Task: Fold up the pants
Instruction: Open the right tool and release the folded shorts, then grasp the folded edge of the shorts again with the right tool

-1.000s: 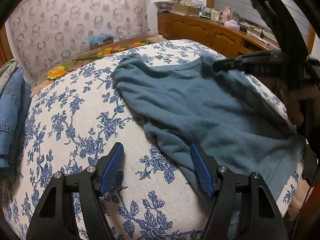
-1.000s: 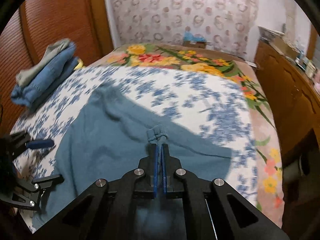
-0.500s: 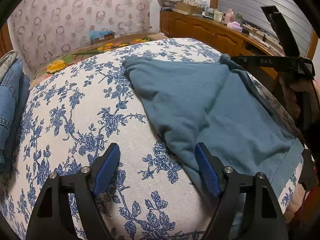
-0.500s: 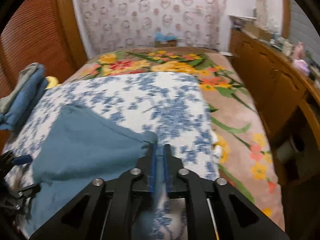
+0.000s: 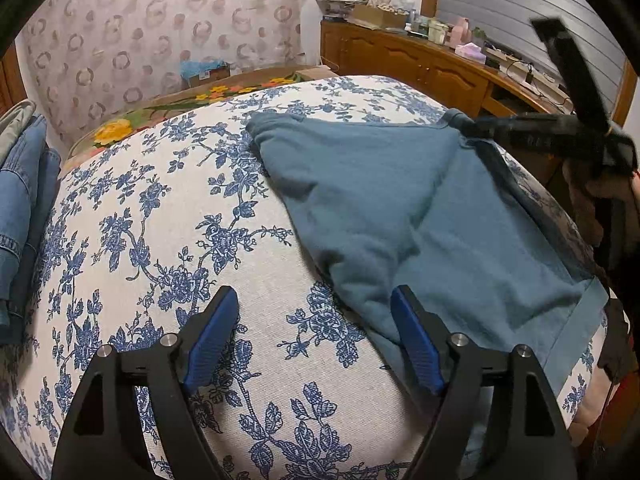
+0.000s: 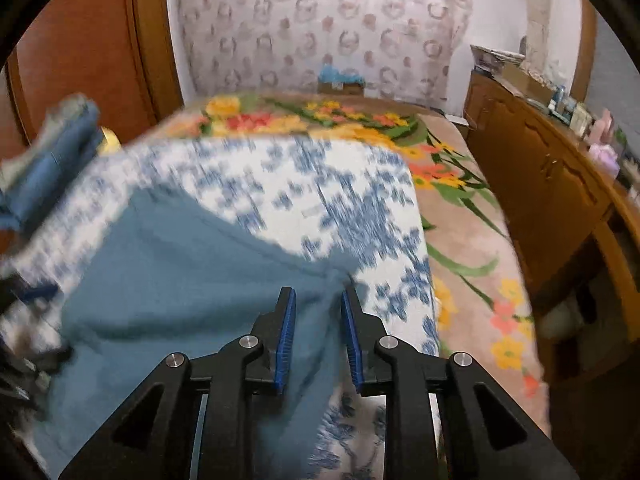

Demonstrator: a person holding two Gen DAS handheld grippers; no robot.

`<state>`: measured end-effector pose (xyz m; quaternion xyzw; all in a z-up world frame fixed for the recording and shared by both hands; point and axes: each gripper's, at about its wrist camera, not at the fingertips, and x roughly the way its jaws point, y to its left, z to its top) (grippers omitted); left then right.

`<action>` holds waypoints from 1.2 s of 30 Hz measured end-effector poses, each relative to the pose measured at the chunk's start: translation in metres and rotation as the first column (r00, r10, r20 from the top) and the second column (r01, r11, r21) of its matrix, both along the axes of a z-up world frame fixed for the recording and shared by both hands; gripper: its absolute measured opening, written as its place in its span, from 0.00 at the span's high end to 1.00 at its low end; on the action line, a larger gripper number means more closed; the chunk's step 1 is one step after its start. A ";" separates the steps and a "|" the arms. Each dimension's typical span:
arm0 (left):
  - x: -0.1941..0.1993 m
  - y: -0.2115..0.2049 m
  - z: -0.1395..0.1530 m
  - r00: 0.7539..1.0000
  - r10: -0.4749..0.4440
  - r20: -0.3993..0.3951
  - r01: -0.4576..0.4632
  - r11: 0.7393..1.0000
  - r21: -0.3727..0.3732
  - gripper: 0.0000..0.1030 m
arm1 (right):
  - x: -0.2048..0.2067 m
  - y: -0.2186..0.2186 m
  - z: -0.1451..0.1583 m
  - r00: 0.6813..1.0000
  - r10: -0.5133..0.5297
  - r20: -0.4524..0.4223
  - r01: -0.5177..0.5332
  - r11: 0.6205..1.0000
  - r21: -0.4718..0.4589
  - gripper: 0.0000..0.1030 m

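The right gripper (image 6: 316, 312) has just been opening, its jaws slack around a corner of the teal pants (image 5: 420, 208), apparently letting go to leave the garment spread on the floral bedspread (image 5: 160, 220). The left gripper (image 5: 314, 320) gapes wide, empty. Blur hides whether cloth touches the pads.

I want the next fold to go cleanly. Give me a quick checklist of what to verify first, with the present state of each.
1. Right gripper has let go: ok, jaws have just been opening, pads apart with the teal pants corner between them, not pinched.
2. Left gripper free: ok, open, holding nothing; one pad over the pants edge.
3. Pants lie flat on the floral sheet: not ok, creases run through the middle.
4. Pants fully on the bed: cannot tell, the near edge is hidden.
5. Folded jeans clear of the pants: ok, well apart.
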<state>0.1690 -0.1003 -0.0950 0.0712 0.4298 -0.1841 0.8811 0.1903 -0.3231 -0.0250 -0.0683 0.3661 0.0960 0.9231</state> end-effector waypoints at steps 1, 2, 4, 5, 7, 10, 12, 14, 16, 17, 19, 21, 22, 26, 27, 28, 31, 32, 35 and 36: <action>0.000 0.000 0.000 1.000 0.000 0.000 0.000 1.000 0.000 0.23 | 0.002 -0.001 -0.004 1.000 -0.018 -0.005 0.018 0.999 -0.042 0.77; 0.000 0.000 0.000 1.000 0.000 0.000 0.000 1.000 0.000 0.23 | 0.002 -0.004 -0.007 0.999 -0.034 -0.002 0.034 0.998 -0.061 0.77; 0.001 0.000 0.000 1.000 0.000 0.000 0.000 1.000 0.000 0.23 | 0.003 -0.016 -0.006 0.998 -0.062 0.000 0.062 0.998 -0.032 0.77; 0.001 0.000 0.000 1.000 0.000 0.000 0.000 1.000 0.000 0.23 | 0.001 -0.024 -0.004 0.996 -0.086 0.005 0.086 0.996 -0.017 0.77; 0.000 0.000 0.000 1.000 0.000 0.000 0.000 1.000 0.000 0.23 | -0.005 -0.037 0.000 0.994 -0.111 0.021 0.111 0.994 0.014 0.77; 0.001 0.000 0.000 1.000 0.000 0.000 0.000 1.000 0.000 0.22 | -0.019 -0.044 0.003 0.994 -0.106 0.026 0.105 0.994 0.042 0.77; 0.001 0.000 0.000 1.000 0.003 -0.001 -0.003 1.000 0.002 0.20 | -0.033 -0.044 0.005 0.995 -0.088 0.038 0.086 0.995 0.053 0.77; 0.001 0.001 -0.001 1.000 0.011 -0.006 -0.011 1.000 0.001 0.17 | -0.047 -0.038 0.005 0.997 -0.059 0.047 0.055 0.995 0.082 0.77; 0.003 0.003 -0.003 0.999 0.032 -0.014 -0.032 0.999 0.007 0.09 | -0.068 -0.032 0.003 0.998 -0.029 0.054 0.023 0.994 0.103 0.77; 0.004 0.004 -0.003 0.999 0.039 -0.018 -0.039 0.999 0.006 0.08 | -0.080 -0.027 0.001 0.998 -0.010 0.058 0.004 0.994 0.108 0.77; 0.005 0.004 -0.003 0.999 0.038 -0.017 -0.038 0.999 0.008 0.08 | -0.101 -0.021 -0.004 0.998 0.012 0.063 -0.018 0.994 0.106 0.76; 0.005 0.005 -0.003 0.999 0.041 -0.017 -0.041 0.999 0.008 0.08 | -0.119 -0.017 -0.011 0.998 0.022 0.065 -0.029 0.994 0.110 0.74; 0.005 0.005 -0.003 0.999 0.042 -0.018 -0.042 0.999 0.009 0.08 | -0.128 -0.016 -0.013 0.997 0.027 0.066 -0.035 0.993 0.112 0.74; -0.006 0.007 0.005 0.999 0.053 0.004 -0.053 0.999 0.011 0.08 | -0.157 -0.016 -0.022 0.998 0.034 0.046 -0.039 0.994 0.107 0.74; -0.011 0.007 0.009 0.998 0.053 0.016 -0.053 0.999 0.007 0.08 | -0.165 -0.017 -0.019 0.999 0.032 0.041 -0.036 0.994 0.103 0.74; -0.017 0.008 0.013 0.999 0.048 0.026 -0.048 0.999 -0.009 0.08 | -0.169 -0.019 -0.019 0.999 0.029 0.036 -0.033 0.994 0.103 0.74; -0.037 0.008 0.026 0.998 0.029 0.053 -0.026 0.998 -0.057 0.08 | -0.179 -0.025 -0.019 0.999 0.025 0.029 -0.028 0.993 0.117 0.74; -0.043 0.006 0.029 0.998 0.024 0.059 -0.020 0.998 -0.064 0.08 | -0.182 -0.027 -0.019 0.999 0.022 0.028 -0.025 0.992 0.121 0.74; -0.057 0.002 0.034 0.997 0.011 0.072 -0.005 0.997 -0.081 0.08 | -0.185 -0.031 -0.021 1.000 0.023 0.015 -0.025 0.990 0.140 0.74; -0.061 0.001 0.034 0.997 0.007 0.075 -0.001 0.997 -0.082 0.08 | -0.186 -0.032 -0.020 1.000 0.023 0.011 -0.024 0.988 0.150 0.74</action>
